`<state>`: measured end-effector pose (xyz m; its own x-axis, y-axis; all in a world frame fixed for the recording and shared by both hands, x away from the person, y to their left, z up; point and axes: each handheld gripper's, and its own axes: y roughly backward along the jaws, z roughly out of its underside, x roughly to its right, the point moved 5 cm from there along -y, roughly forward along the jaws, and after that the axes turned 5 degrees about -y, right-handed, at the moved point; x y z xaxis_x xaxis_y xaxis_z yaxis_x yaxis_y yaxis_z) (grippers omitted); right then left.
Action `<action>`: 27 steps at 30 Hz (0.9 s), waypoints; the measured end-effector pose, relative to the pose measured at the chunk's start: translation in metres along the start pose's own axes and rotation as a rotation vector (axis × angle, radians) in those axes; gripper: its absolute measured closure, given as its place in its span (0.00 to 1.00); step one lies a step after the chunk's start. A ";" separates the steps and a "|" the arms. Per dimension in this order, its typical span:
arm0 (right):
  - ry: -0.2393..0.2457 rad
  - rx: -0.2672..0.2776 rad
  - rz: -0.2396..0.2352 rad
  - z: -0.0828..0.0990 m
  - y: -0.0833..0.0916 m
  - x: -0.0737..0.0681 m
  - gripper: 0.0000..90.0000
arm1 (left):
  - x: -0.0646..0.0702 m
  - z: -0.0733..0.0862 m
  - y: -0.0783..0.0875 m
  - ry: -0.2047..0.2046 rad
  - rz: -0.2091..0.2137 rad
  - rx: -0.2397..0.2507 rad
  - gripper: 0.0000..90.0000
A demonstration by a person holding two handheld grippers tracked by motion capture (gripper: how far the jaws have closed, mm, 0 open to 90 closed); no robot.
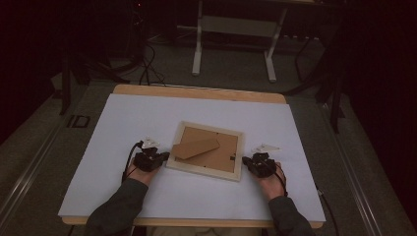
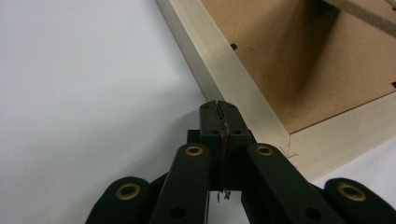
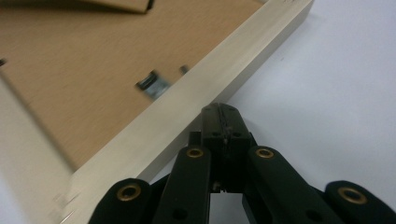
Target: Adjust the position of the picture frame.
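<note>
As it lies: pale-rimmed frame (image 1: 206, 150) (brown, maybe fibreboard, back)

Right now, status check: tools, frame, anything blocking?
Left tool shut, tip at picture frame left edge. Right tool shut, tip at its right edge. Frame face down on white board, stand flap folded out. Nothing in the way.

The bench (image 1: 275, 98) has a light wooden top, its far edge and near corners showing past a white sheet (image 1: 128, 128) that covers almost all of it. A picture frame (image 1: 206, 147) lies face down directly on the sheet, a little nearer the person's edge than the middle, turned slightly askew. Its pale wooden border surrounds a brown backing board, whose brown stand flap (image 1: 195, 147) points toward the left.
</note>
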<state>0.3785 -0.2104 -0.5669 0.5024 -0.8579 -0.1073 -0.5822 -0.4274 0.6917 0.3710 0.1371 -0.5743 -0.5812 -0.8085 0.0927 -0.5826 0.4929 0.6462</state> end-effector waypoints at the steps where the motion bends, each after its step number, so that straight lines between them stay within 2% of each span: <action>1: -0.005 -0.002 -0.007 0.002 0.002 -0.002 1.00 | 0.000 0.000 0.000 -0.001 -0.003 0.001 1.00; 4: -0.016 -0.009 -0.016 0.005 0.004 -0.004 1.00 | 0.001 0.001 0.001 -0.007 -0.014 0.003 1.00; 8: -0.028 -0.006 -0.021 0.003 0.002 -0.003 1.00 | 0.002 0.002 0.002 0.011 -0.013 0.004 1.00; 27: -0.033 0.003 -0.032 -0.010 -0.010 0.006 1.00 | 0.009 0.009 0.009 0.045 -0.002 0.001 1.00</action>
<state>0.3935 -0.2083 -0.5676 0.4996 -0.8527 -0.1525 -0.5681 -0.4555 0.6854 0.3555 0.1373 -0.5747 -0.5538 -0.8231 0.1259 -0.5844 0.4919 0.6454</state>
